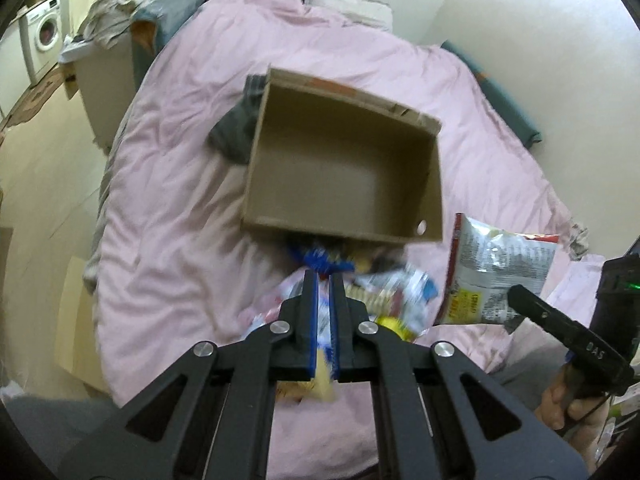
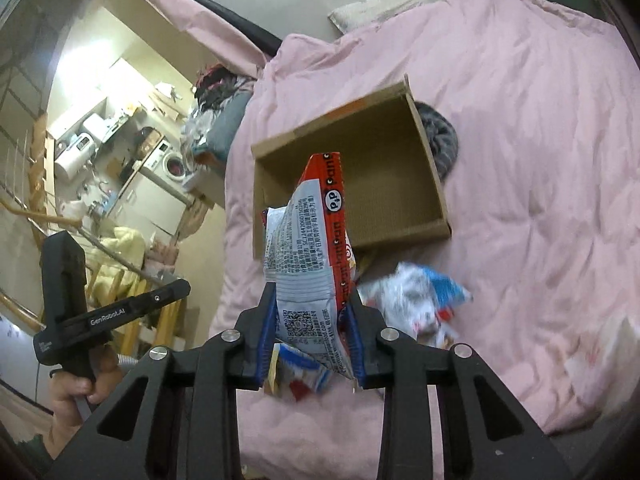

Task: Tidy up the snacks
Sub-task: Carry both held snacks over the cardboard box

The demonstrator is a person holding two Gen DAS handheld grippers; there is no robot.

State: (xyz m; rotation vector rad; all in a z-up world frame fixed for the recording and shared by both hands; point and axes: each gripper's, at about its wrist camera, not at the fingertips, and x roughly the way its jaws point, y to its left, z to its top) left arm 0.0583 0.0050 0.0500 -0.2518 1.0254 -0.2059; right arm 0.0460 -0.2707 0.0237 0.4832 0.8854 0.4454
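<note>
The right tool (image 2: 312, 336) is clenched on a red and white snack bag (image 2: 308, 248). The bag stands up between the blue pads, with its top end over the near edge of the cardboard box (image 2: 432, 184). The left tool (image 1: 324, 320) is squeezed almost fully shut. A thin bit of a blue and yellow packet (image 1: 323, 364) shows between its pads, so it looks like it is grasping that packet, but the picture is blurry there.

The step in hand looks like carrying snacks to the box. To do it well, each hand should bring its snack right over the open box, well past the near wall, and only then let go. The bag is tall and floppy, so it is best to lower it until its bottom end is inside. That way it will not catch on the edge and tip out. The 2 tools should go in one after the other so they do not bump.

The box is brown, open on top and looks empty. It sits on the pink blanket (image 1: 172, 184) of the bed, beside a dark grey cloth (image 1: 236, 128). The bag is shiny and crinkly, with small print and a square code on its white side. More snack packets (image 2: 416, 300) lie in a loose pile on the blanket, just in front of the box.
</note>
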